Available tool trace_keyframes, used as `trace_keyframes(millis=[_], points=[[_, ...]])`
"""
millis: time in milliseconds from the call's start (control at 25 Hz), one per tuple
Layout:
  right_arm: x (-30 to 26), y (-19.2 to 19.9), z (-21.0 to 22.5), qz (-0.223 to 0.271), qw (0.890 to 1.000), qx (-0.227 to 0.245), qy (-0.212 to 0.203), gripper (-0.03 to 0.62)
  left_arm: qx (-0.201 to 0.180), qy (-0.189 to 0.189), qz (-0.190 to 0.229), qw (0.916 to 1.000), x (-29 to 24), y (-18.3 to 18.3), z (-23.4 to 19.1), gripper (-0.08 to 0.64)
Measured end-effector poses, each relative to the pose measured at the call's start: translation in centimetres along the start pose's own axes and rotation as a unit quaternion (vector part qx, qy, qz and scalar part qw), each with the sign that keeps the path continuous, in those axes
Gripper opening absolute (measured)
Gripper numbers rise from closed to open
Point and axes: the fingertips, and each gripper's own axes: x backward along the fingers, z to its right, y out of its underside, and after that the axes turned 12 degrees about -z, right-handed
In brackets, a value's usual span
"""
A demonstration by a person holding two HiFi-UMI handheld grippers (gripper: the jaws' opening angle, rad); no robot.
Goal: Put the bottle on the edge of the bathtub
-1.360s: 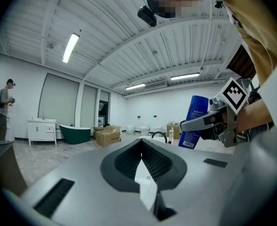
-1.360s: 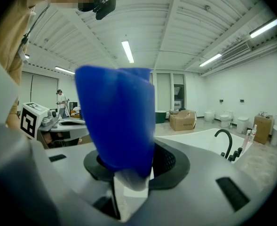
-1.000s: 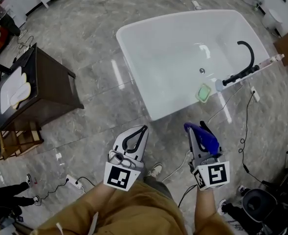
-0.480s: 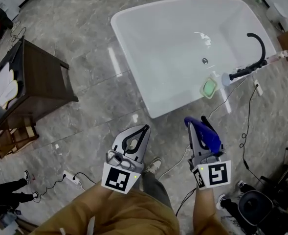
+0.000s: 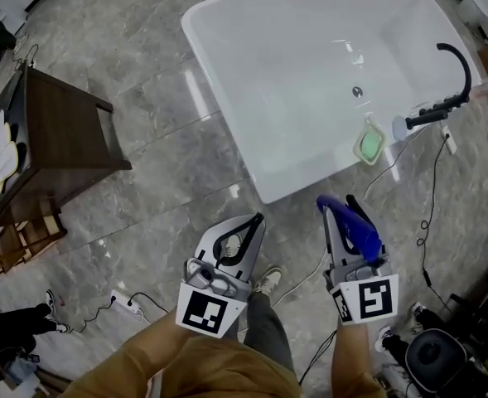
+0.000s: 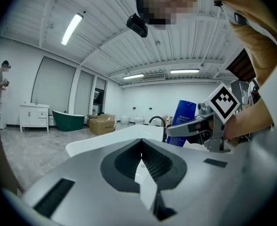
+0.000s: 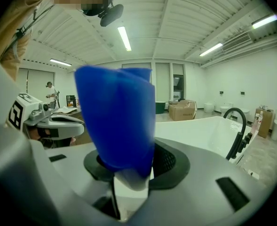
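Observation:
A blue bottle (image 5: 359, 230) sits between the jaws of my right gripper (image 5: 343, 214), which is shut on it; in the right gripper view the bottle (image 7: 117, 126) fills the middle and hides the fingertips. My left gripper (image 5: 256, 220) is shut with nothing in it, its tips meeting in the left gripper view (image 6: 141, 142). Both grippers hang over the grey floor just short of the white bathtub (image 5: 219, 98), whose near corner rim lies ahead of them. From the left gripper view the bottle (image 6: 183, 121) shows at the right, beside the tub (image 6: 110, 138).
On the tub's right rim rest a green soap dish (image 5: 369, 143) and a black faucet (image 5: 457, 60) with a hand shower (image 5: 426, 118). A dark wooden table (image 5: 61, 131) stands at left. Cables (image 5: 430, 214) trail on the floor at right; a black bin (image 5: 438, 359) sits lower right.
The bathtub has shifted up and closer in the head view as the person stepped toward it. Both grippers keep their state; the bottle stays in the right one.

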Motion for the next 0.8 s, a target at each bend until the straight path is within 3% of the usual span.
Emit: trace_keyframes(millis=[800], points=[[-7.9,5.0,0.5,-0.016,1.0,0.001,-0.007,0.152,0.013,0.007,-0.016,0.9998,-3.0,5.2,-1.4,0.005]])
